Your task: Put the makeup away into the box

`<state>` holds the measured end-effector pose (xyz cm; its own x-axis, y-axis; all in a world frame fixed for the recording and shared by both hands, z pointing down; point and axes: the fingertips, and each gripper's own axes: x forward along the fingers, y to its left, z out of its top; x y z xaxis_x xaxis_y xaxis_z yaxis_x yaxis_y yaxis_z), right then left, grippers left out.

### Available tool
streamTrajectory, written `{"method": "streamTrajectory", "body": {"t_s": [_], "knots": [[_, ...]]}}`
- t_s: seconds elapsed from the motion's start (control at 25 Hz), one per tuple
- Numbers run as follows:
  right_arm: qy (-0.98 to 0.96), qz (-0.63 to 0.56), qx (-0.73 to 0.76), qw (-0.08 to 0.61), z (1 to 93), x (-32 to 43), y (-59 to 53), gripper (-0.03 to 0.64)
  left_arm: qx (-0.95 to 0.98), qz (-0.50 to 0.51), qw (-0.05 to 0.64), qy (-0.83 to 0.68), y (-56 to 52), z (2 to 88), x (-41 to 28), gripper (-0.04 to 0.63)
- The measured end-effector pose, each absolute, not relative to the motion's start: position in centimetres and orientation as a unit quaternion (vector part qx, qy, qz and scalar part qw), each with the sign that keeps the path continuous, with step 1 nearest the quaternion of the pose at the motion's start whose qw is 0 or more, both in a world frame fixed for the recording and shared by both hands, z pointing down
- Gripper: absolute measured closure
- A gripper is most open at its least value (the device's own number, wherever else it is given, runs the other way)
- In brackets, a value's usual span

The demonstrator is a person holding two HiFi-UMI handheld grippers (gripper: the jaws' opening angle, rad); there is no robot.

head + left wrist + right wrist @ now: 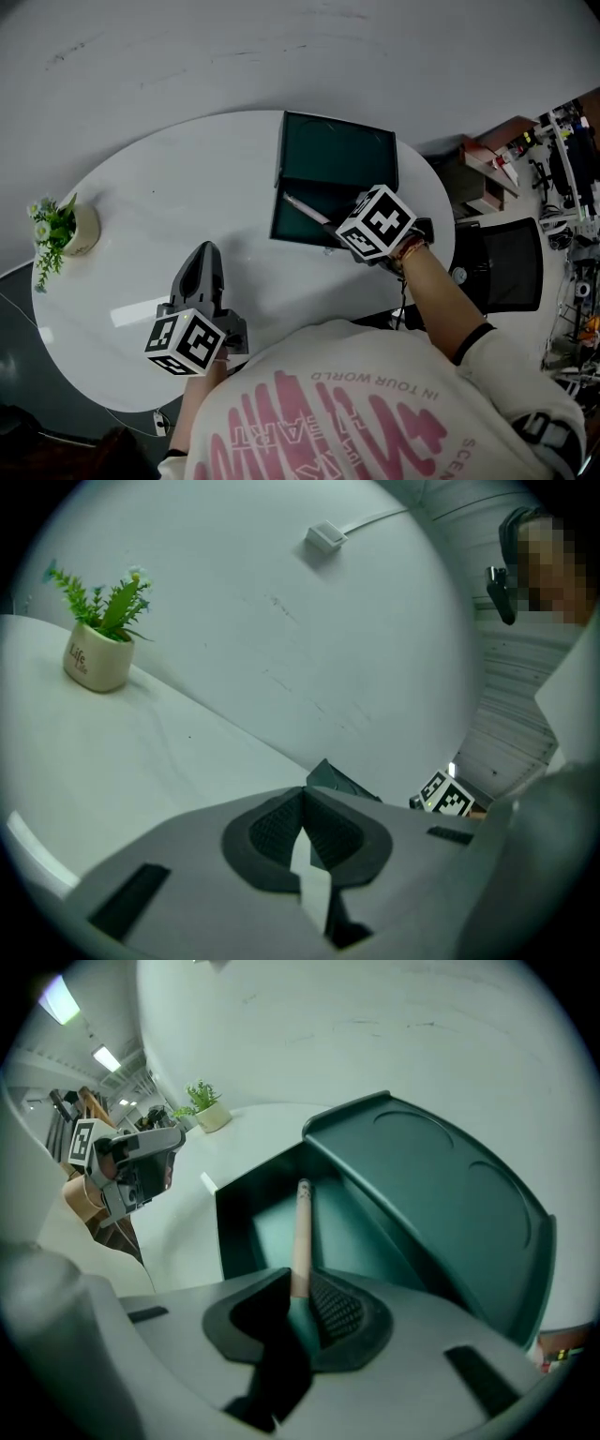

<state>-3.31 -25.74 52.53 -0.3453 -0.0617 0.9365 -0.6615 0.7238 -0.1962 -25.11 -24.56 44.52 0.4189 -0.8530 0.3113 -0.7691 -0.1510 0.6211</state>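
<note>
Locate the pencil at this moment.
Head view, right of centre: the pencil is clamped in the right gripper, its free end pointing into the open box at the far side of the table.

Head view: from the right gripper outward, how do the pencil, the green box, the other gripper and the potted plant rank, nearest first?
1. Makeup pencil: clamped in the right gripper itself.
2. Green box: open, directly beneath the pencil.
3. Left gripper: to the left, near the person.
4. Potted plant: at the far left edge of the white table.

Plant pot point(97, 658): "Life"; sweatshirt point(375, 422): "IN TOUR WORLD"
</note>
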Motion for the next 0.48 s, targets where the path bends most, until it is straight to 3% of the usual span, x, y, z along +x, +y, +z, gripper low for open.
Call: {"method": "streamTrajectory", "body": {"t_s": [0.48], "knots": [[-0.756, 0.285, 0.228, 0.544, 54.4, -4.2, -26.1, 0.551, 0.758, -0.05, 0.366, -0.538, -25.5, 44.8, -25.1, 0.594]]}}
